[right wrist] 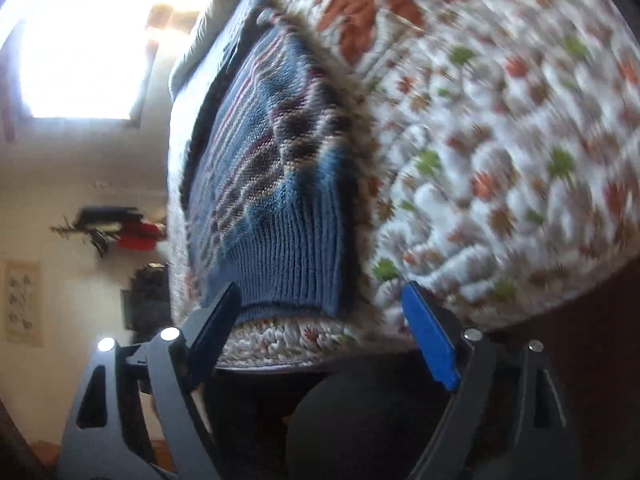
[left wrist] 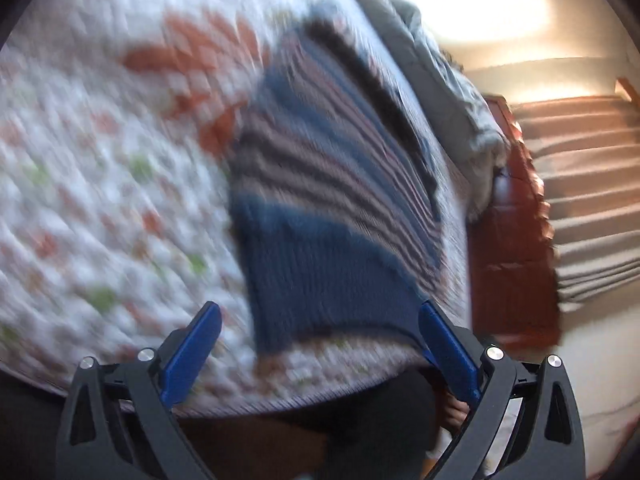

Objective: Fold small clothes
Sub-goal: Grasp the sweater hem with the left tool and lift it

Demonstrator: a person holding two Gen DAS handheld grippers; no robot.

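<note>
On a bed covered by a white quilted bedspread (left wrist: 100,184) printed with rust-red and green leaves lies a small blue knitted sweater (left wrist: 320,216) with a ribbed hem and bands of dark red and cream pattern. It rests flat near the bed's front edge, and it looks compact and roughly rectangular, which suggests at least one fold is already made, though motion blur keeps the sleeves from being made out; any final fold or tidying would be what remains. The left gripper (left wrist: 320,332) hovers just before the sweater's ribbed hem with its blue fingers (left wrist: 200,340) spread wide and holding nothing. The right gripper (right wrist: 320,312) likewise hangs at the hem, its fingers (right wrist: 428,336) released and apart, empty. Only the left wrist view shows a carpeted staircase (left wrist: 592,184) and a grey cloth bunched at the bed's far side. Only the right wrist view shows a bright window (right wrist: 88,48), a wall poster, and the sweater's diamond-patterned band in sharper detail.
</note>
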